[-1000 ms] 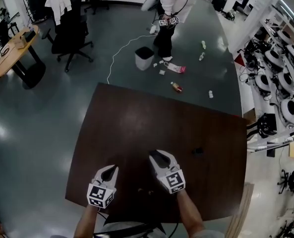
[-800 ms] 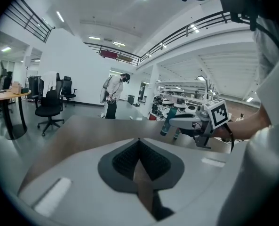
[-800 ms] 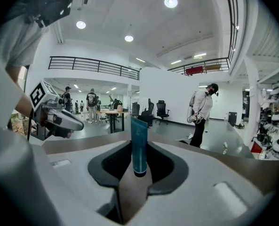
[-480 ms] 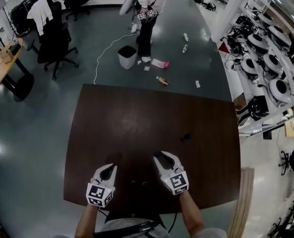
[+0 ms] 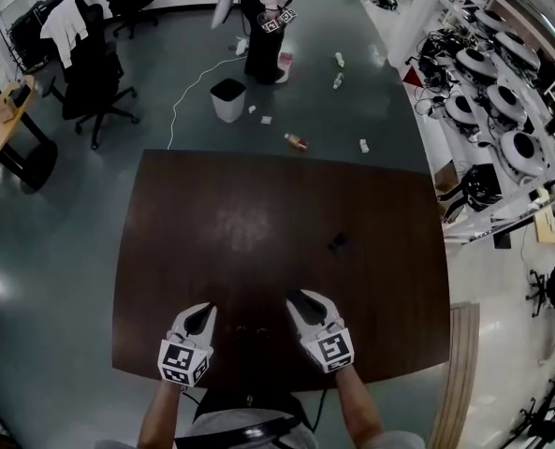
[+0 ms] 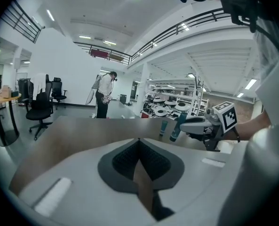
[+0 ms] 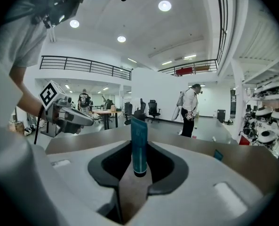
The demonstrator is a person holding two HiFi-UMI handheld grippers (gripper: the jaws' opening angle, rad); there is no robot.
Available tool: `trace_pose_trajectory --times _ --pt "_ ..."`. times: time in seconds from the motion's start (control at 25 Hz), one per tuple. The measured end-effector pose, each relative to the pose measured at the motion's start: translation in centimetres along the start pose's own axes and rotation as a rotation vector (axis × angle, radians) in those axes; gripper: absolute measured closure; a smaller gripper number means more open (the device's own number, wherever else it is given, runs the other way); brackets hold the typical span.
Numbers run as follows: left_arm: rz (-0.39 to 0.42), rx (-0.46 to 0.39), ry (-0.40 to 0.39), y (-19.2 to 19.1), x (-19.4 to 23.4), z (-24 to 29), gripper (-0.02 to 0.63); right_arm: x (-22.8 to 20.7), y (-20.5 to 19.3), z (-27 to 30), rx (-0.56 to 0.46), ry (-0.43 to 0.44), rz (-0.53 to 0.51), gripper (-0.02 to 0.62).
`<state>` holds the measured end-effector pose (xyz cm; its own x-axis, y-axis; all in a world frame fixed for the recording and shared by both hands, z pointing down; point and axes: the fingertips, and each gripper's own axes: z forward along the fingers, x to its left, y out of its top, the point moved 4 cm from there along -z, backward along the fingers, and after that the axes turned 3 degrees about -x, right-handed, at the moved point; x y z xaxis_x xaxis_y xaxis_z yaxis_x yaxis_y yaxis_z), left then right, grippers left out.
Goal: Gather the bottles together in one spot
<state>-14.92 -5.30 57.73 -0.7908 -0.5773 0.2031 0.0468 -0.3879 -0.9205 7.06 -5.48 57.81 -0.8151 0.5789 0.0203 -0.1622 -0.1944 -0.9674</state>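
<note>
My right gripper (image 5: 304,301) hovers over the near part of the dark brown table (image 5: 258,204). It is shut on a slim teal bottle (image 7: 139,145), which stands upright between the pads with its cap down. The left gripper view also shows that held teal bottle (image 6: 176,128). A second teal bottle (image 5: 338,242) stands on the table beyond and right of my right gripper; it also shows as the small teal bottle (image 6: 163,127) and the teal bottle (image 7: 218,155). My left gripper (image 5: 200,319) is shut with nothing in it, left of the right one.
A person (image 5: 263,17) with grippers stands on the floor beyond the table, next to a white bin (image 5: 227,99). Bottles and litter (image 5: 296,141) lie scattered on that floor. Office chairs (image 5: 90,64) stand at the far left, and racks of equipment (image 5: 502,129) line the right side.
The whole view has swung, and the table now sits squarer in the picture. Both grippers have shifted across the table's near part. The standing bottle now appears further beyond my right gripper.
</note>
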Motion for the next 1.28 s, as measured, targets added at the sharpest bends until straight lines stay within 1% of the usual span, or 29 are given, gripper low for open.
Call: trace_pose_trajectory --times 0.12,0.28,0.56,0.8,1.04,1.28 --pt "0.006 -0.005 0.005 -0.2 -0.8 -0.2 0.606 0.3 -0.6 -1.0 -0.009 0.010 0.005 0.492" --pt "0.012 -0.008 0.027 -1.0 -1.7 -0.6 0.604 1.0 -0.7 -2.5 -0.006 0.029 -0.025 0.492" --pt "0.015 -0.022 0.044 -2.2 -2.5 -1.5 0.605 2.3 -2.5 -4.4 -0.013 0.041 -0.005 0.492" --pt "0.013 -0.011 0.029 -2.9 -3.2 -2.2 0.604 4.1 -3.2 -5.1 0.003 0.049 -0.001 0.492" --pt "0.033 -0.008 0.009 -3.5 -3.7 -2.0 0.605 4.8 -5.2 -5.4 0.021 0.040 0.019 0.492" --pt "0.027 -0.005 -0.001 -4.7 -3.7 -2.6 0.606 6.2 -7.1 -5.2 0.038 0.027 0.038 0.492"
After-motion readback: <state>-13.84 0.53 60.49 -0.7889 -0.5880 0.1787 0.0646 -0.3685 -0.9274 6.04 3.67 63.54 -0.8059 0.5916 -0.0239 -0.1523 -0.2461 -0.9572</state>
